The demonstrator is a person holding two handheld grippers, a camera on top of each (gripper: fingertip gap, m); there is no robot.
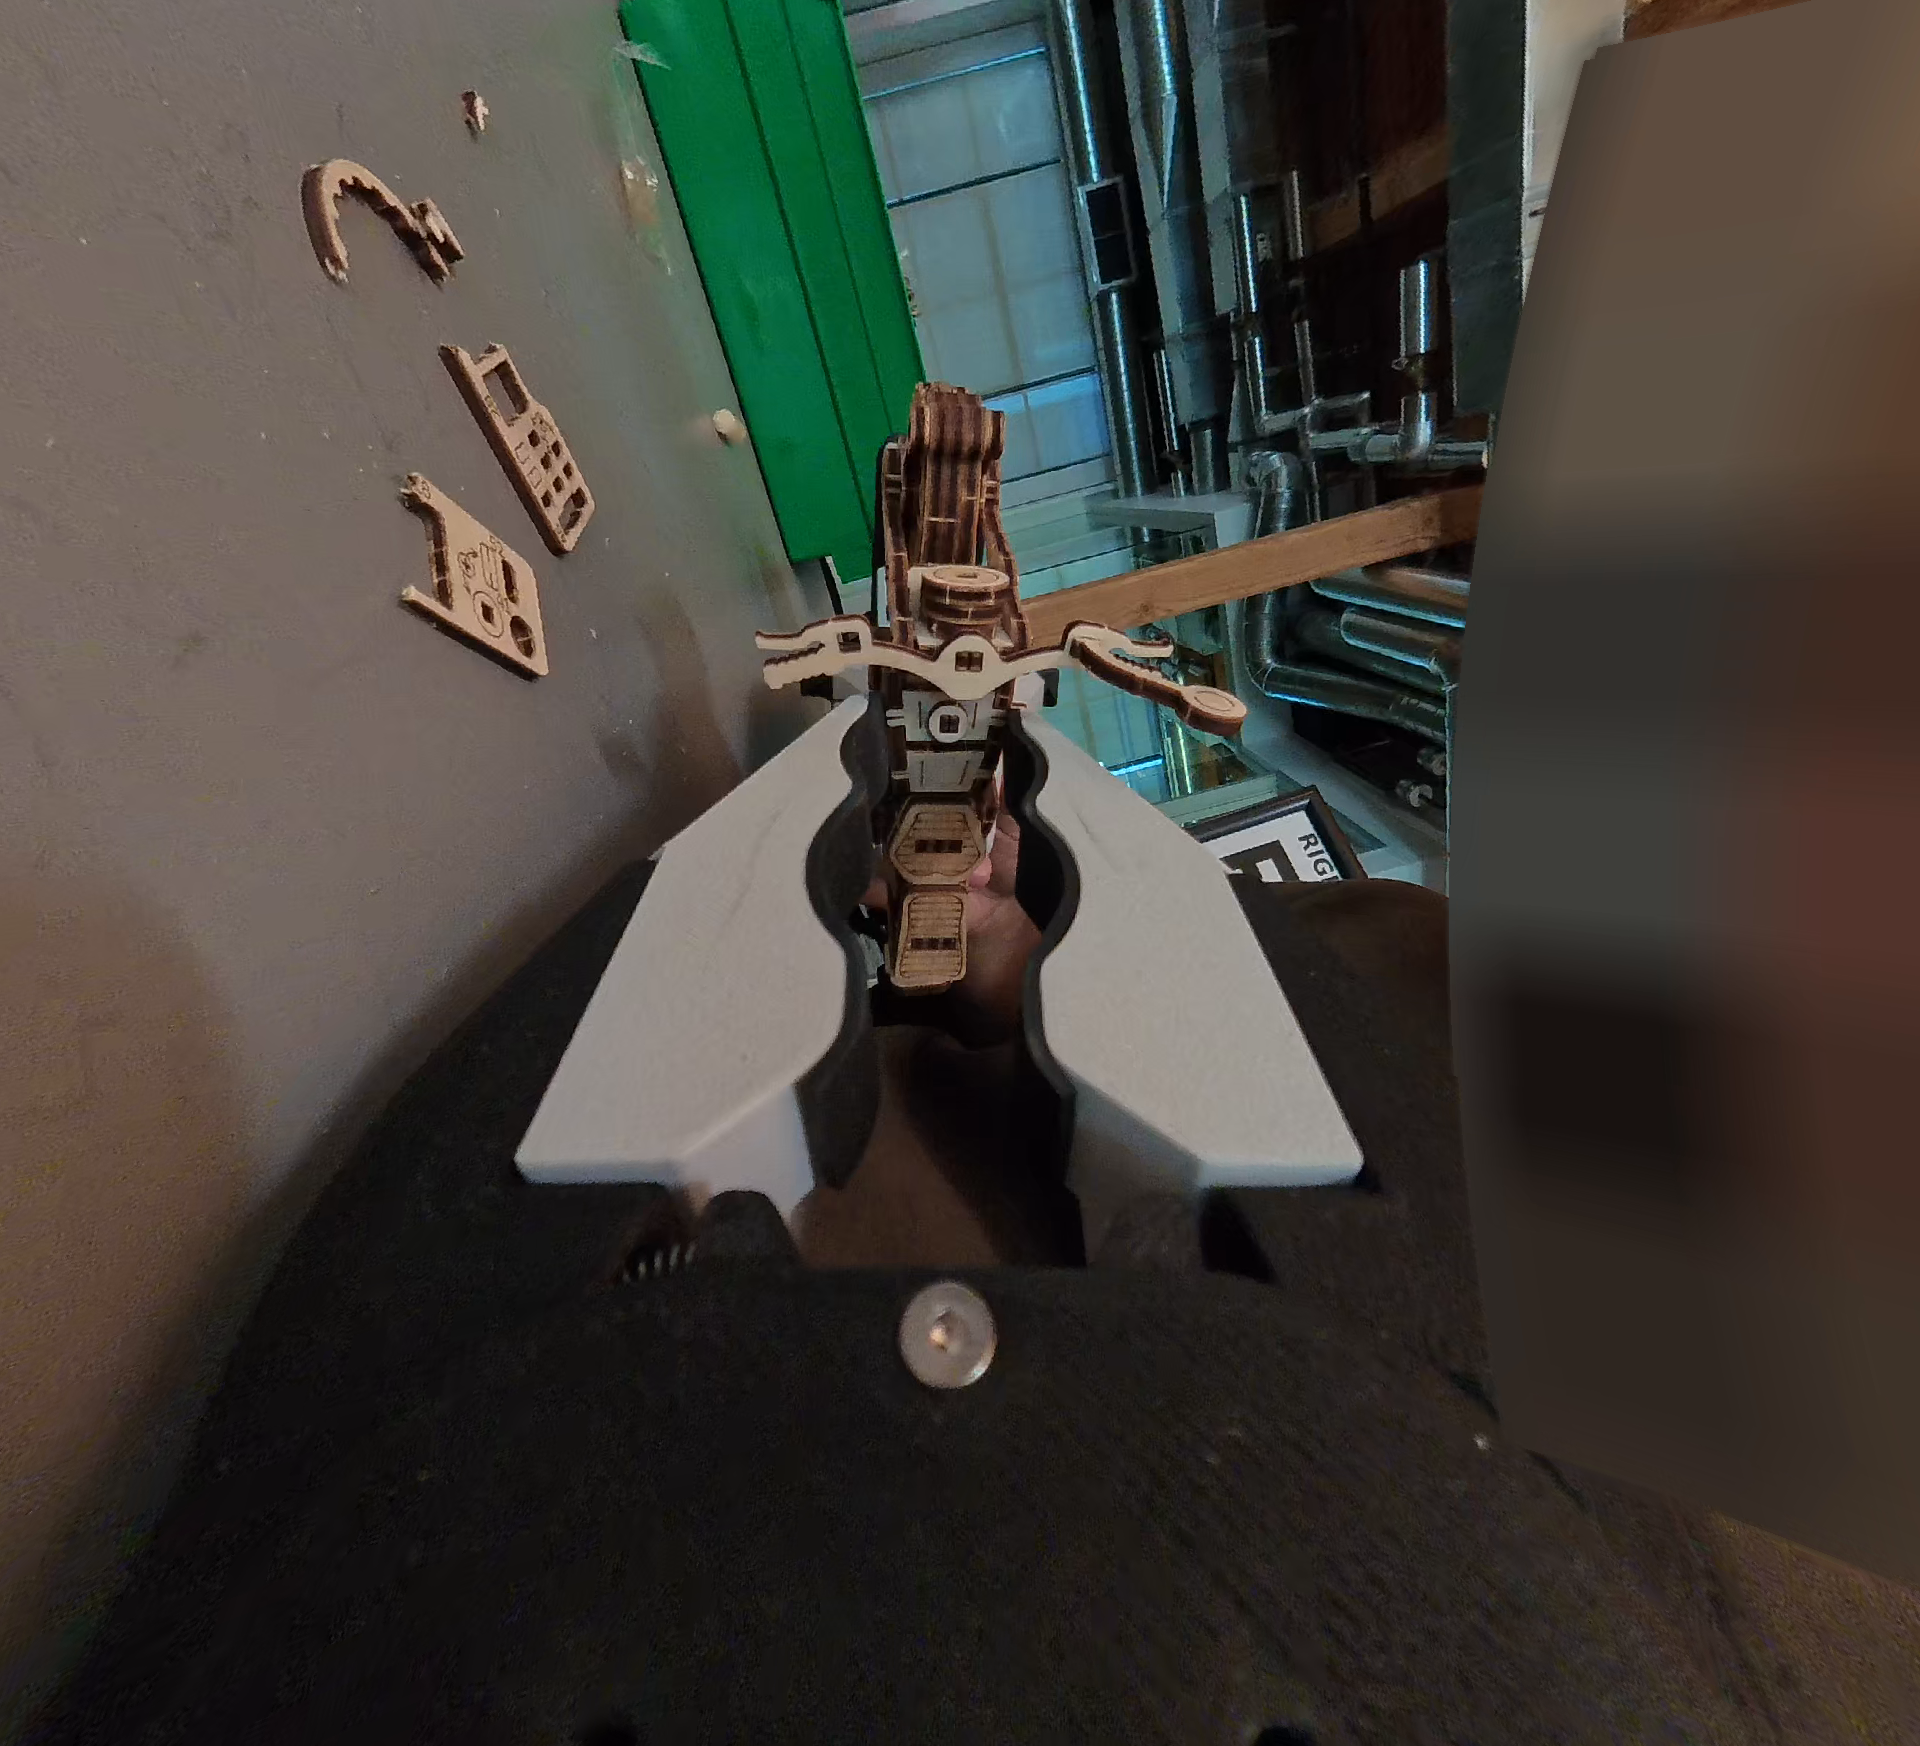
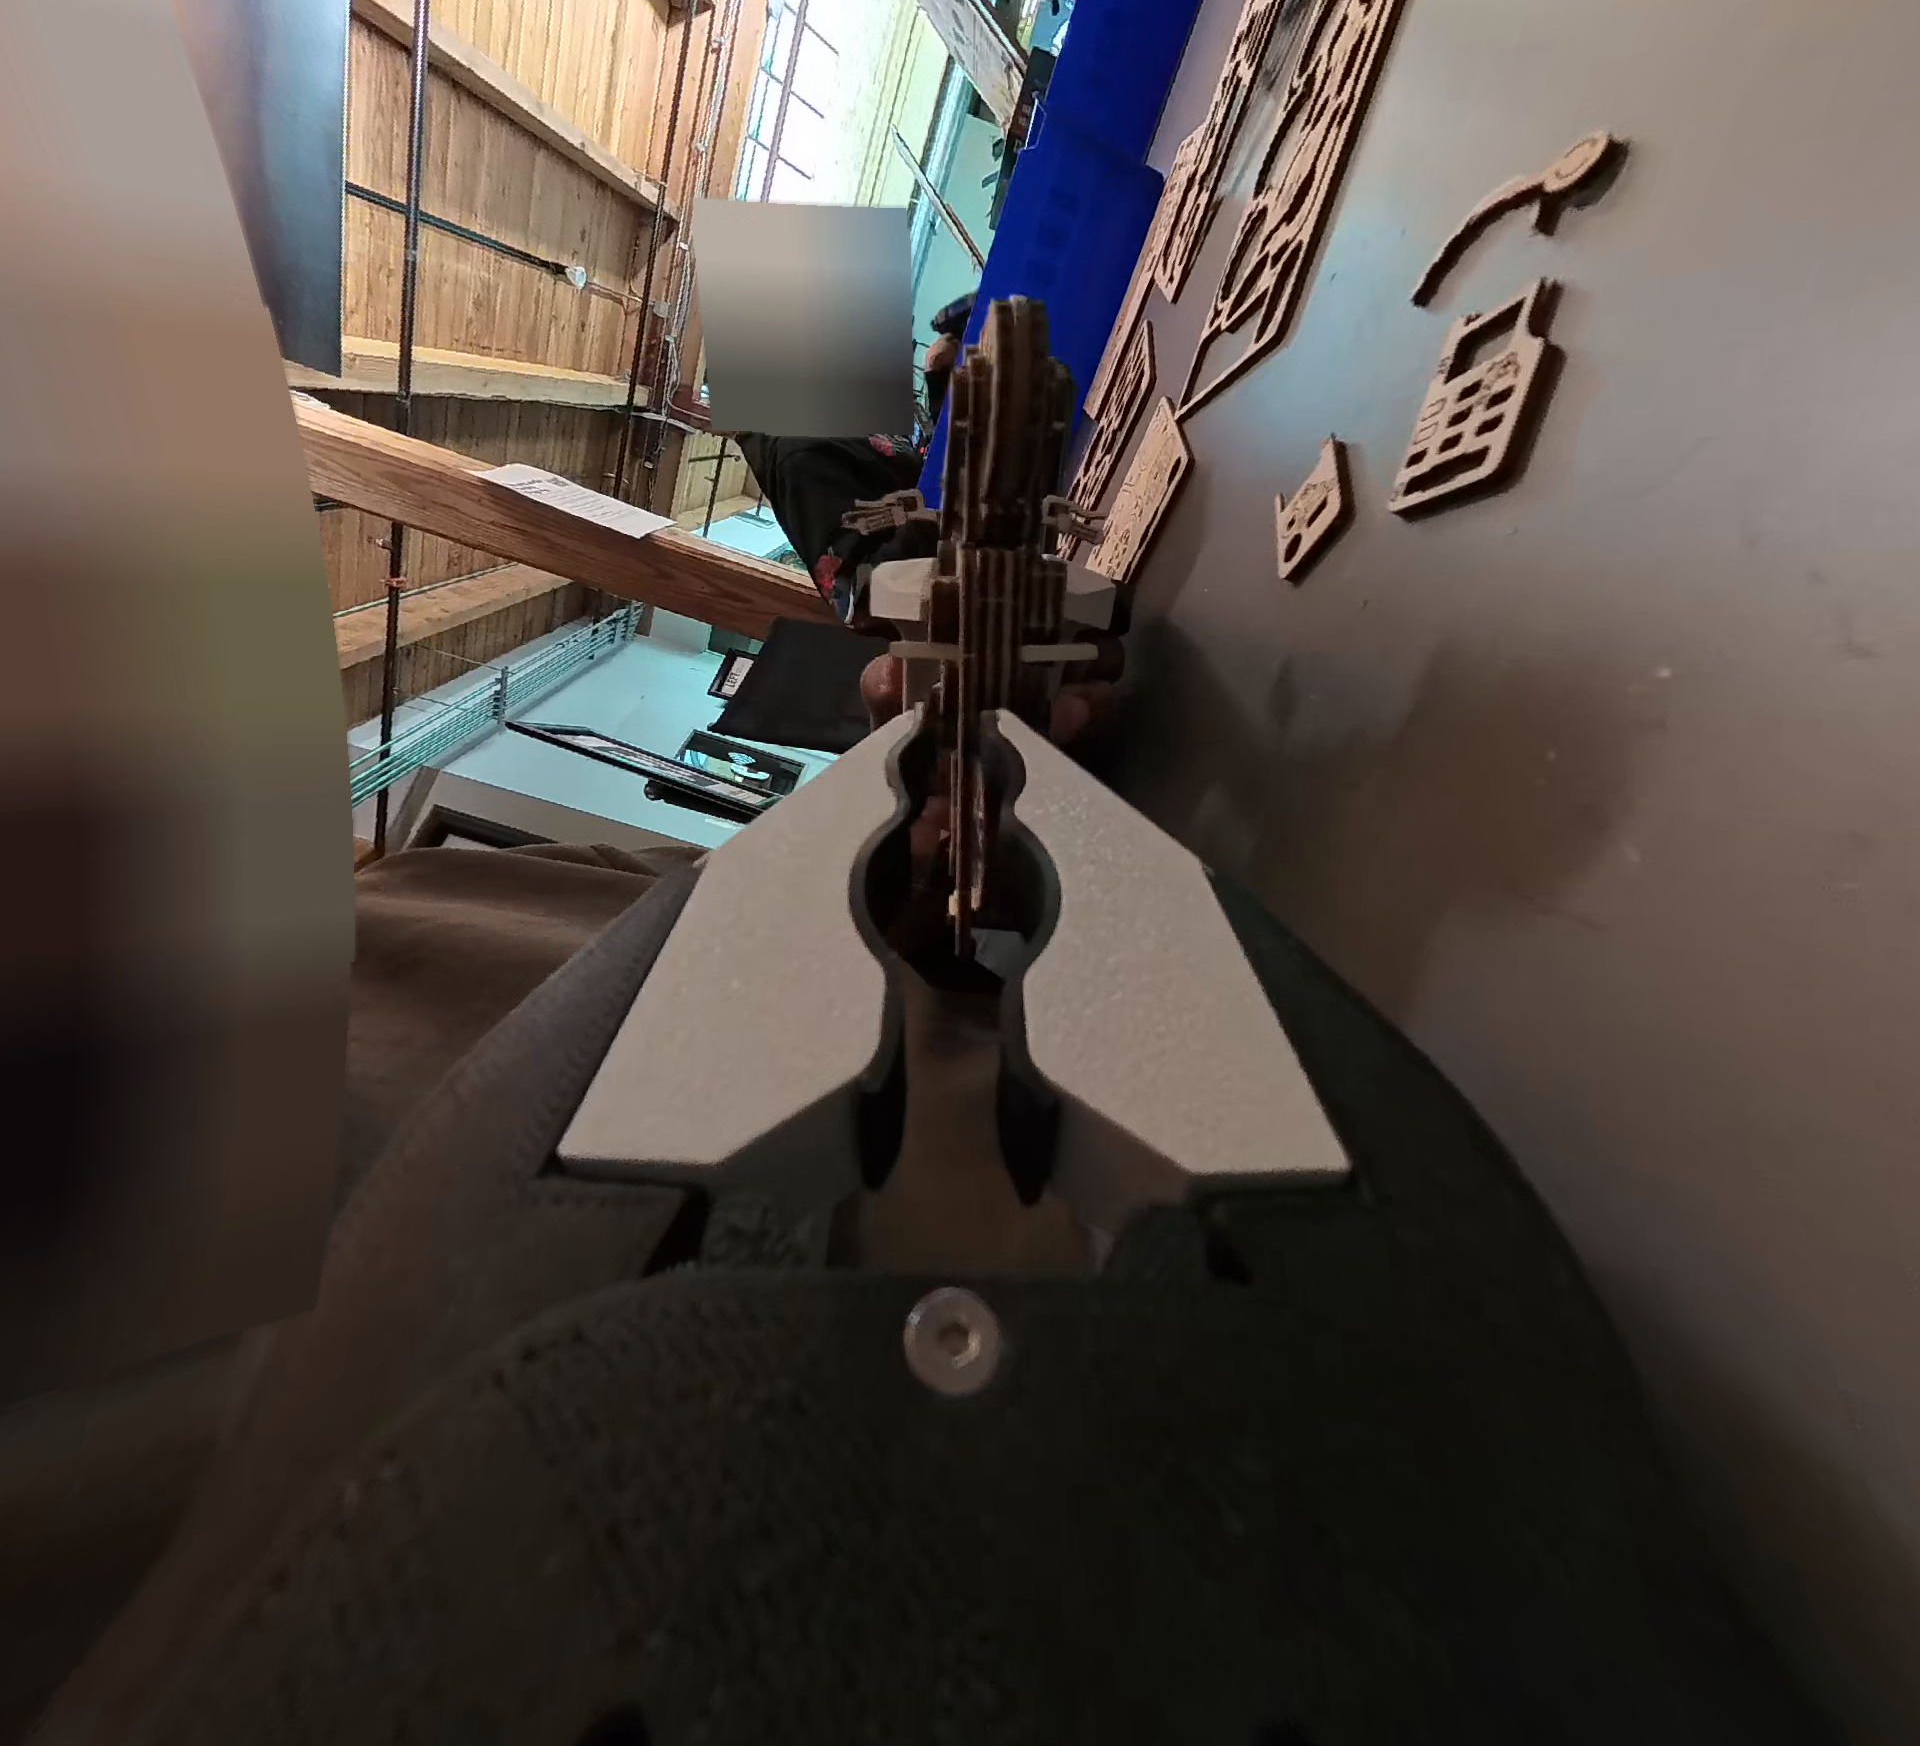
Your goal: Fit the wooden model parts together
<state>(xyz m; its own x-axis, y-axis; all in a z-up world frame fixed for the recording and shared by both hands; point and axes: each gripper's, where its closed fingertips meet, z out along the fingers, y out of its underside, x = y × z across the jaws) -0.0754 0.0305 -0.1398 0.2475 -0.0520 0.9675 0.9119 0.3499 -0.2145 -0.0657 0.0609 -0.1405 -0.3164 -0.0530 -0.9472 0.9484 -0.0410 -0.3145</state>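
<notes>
Assembly mid-way: wooden model [image 1: 940, 657], a layered laser-cut plywood motorcycle body with pale handlebars, is clamped from opposite ends, left gripper [image 1: 935, 761] and right gripper [image 2: 961, 740] each closed on it, clear of the surface [image 1: 208, 449]. Loose parts [image 1: 499, 512] lie flat on the grey matte surface beside the left gripper; cut-out sheets [image 2: 1278, 138] lie beyond the right gripper. Next move, likely: one gripper releases, picks a slotted part, aligns tab.

The half-built wooden model [image 1: 940, 709], a layered brown motorcycle w/ pale handlebars, was held off the table, clamped from opposite ends btwn both sets of jaws. Loose flat parts lay on the grey table: a curved piece [image 1: 379, 219], a slotted panel [image 1: 520, 444] & an angled plate [image 1: 480, 579], well apart from the model.
</notes>
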